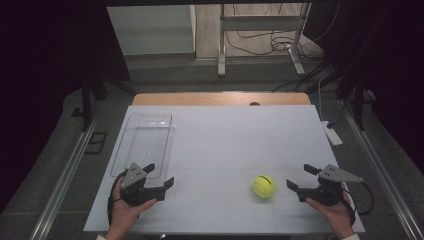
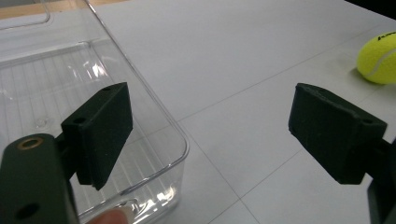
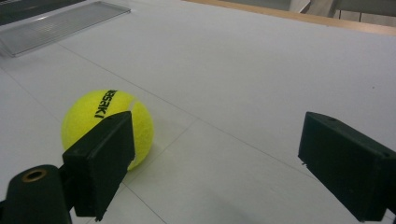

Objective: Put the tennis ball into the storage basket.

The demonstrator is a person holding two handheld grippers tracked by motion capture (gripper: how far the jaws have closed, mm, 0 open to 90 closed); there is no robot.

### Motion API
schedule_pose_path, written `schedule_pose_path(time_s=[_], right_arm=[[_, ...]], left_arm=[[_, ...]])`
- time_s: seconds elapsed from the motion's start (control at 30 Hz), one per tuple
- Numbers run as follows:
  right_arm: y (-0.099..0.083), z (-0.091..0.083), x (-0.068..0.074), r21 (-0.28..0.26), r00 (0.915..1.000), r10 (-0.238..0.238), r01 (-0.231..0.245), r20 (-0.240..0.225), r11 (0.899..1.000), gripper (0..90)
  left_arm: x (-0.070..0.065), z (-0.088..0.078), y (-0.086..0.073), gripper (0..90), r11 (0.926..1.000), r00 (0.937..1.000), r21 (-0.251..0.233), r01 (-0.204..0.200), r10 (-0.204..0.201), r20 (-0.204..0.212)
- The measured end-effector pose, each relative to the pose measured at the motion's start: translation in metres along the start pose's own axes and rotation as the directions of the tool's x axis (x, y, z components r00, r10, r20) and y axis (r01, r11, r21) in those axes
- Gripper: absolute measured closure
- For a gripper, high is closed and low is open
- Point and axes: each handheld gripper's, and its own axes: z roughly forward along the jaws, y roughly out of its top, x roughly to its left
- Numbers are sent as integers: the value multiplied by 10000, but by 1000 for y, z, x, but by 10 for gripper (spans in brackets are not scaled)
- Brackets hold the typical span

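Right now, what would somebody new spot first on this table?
The bright yellow tennis ball on the white table, just ahead of the open right gripper. Next, the empty clear plastic tray on the table's left side, with the open left gripper beside its near corner.

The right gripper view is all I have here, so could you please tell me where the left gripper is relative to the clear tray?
Observer: The left gripper sits at the near end of the clear tray, jaws open, one jaw over the tray's near corner.
Operator: Thank you. Is anything inside the tray?
Observer: No, the left gripper view shows only its bare ribbed floor.
Operator: And how does the tennis ball lie between the two grippers?
Observer: The tennis ball rests on the white table, much nearer the open right gripper than the left.
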Motion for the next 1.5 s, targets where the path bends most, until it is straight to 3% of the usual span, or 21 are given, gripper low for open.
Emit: schedule_pose_path(time_s=[0.43, 1.5], right_arm=[[0, 0, -1, 11, 10000, 20, -20, 16, 10000, 112], [-1, 1, -2, 34, 10000, 45, -45, 48, 10000, 113]], left_arm=[[-7, 5, 10, 150, 9996, 9993, 117, -267, 263, 275], [-16, 12, 32, 150, 9988, 9970, 119, -466, 458, 626]])
